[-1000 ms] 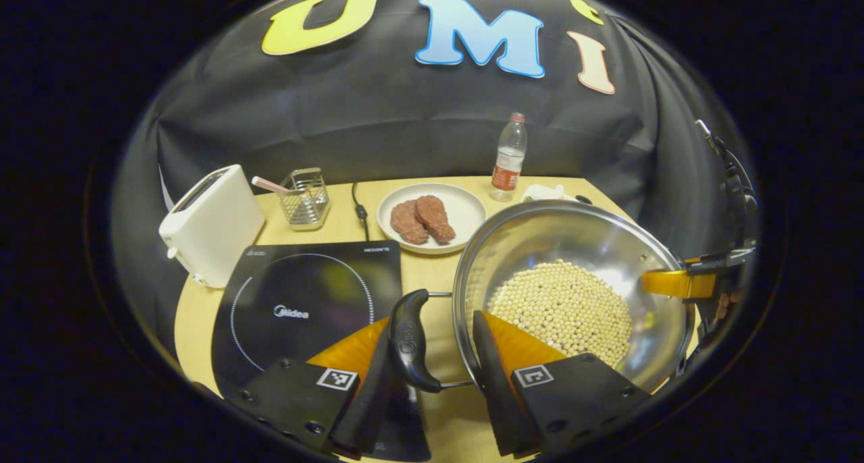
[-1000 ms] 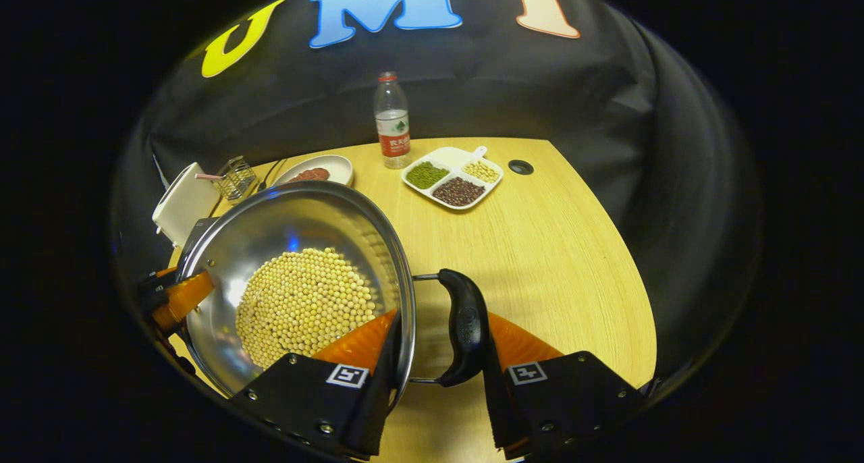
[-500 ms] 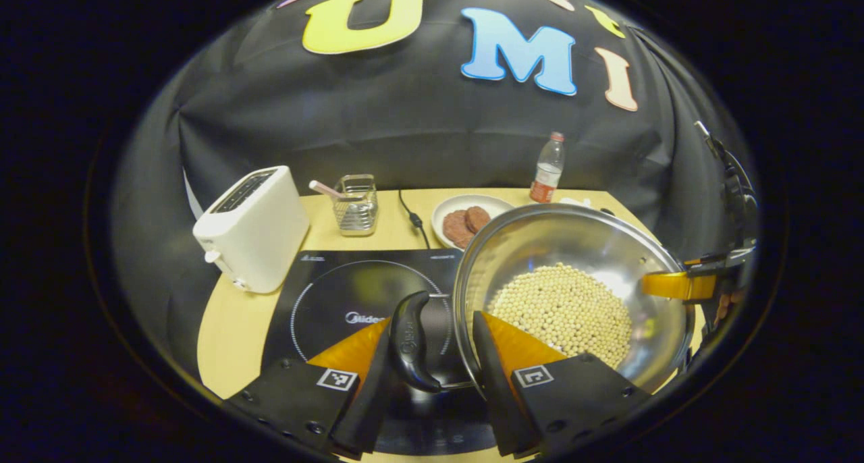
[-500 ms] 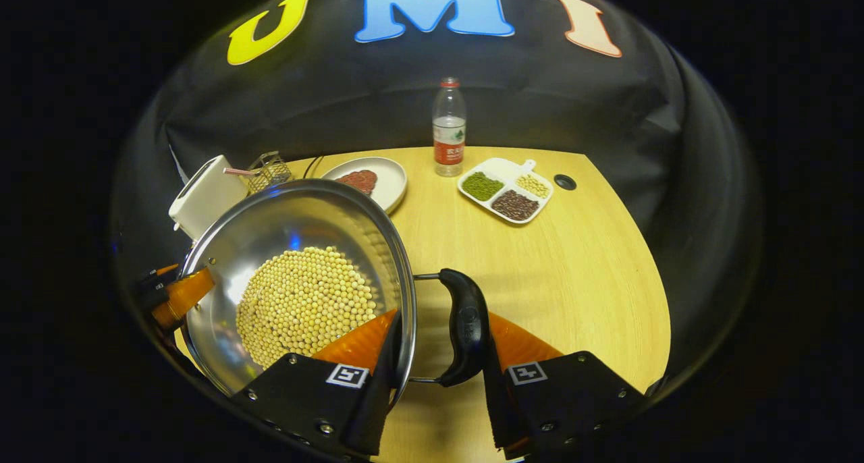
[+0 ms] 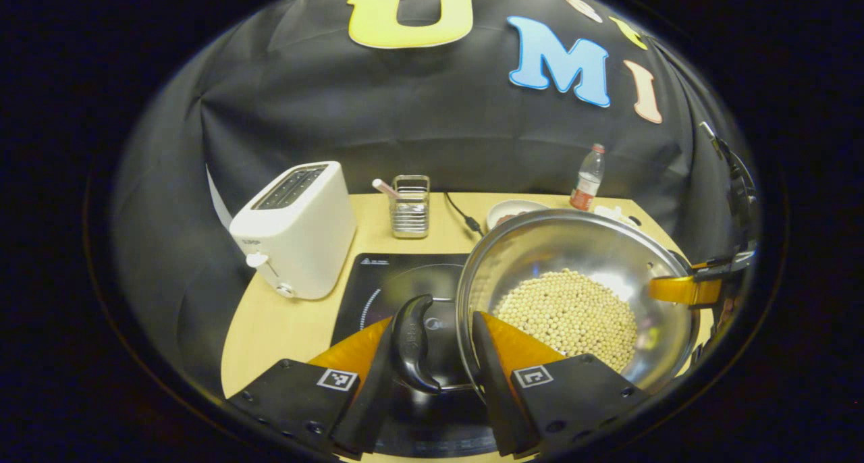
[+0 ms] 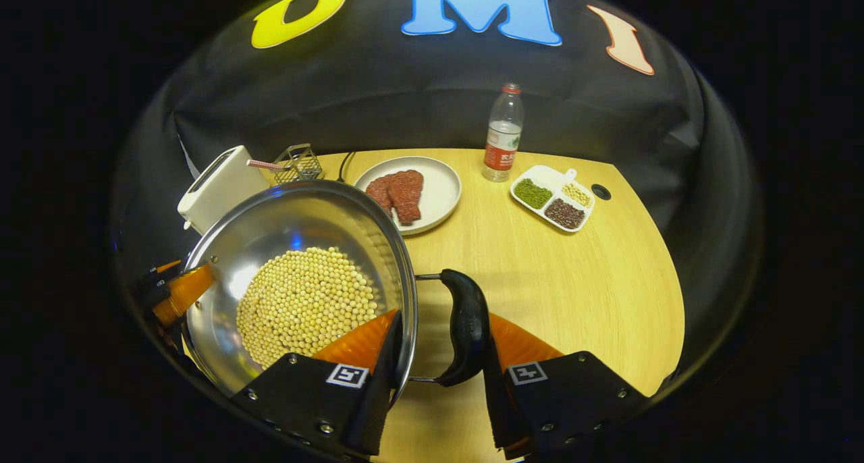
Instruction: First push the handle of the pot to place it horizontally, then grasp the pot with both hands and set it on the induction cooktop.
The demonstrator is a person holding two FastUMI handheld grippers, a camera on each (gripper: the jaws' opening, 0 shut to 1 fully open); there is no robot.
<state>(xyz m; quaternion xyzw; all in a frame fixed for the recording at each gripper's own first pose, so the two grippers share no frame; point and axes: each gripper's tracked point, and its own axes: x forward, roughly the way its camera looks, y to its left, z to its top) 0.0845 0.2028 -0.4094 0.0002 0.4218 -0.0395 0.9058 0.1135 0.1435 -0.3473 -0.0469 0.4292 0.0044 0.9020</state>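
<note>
Over the last 1 s the pot (image 5: 574, 301) has been carried sideways toward the toaster (image 5: 295, 228). Its side handle (image 5: 412, 341), seen over bare table (image 5: 270, 328) before, is now seen over the induction cooktop (image 5: 391, 277), with the pot's bowl covering part of the cooktop's ring. In the right gripper view the plate of meat (image 6: 412, 193) and the divided dish (image 6: 553, 196) are now seen farther right, with more plate uncovered.
</note>
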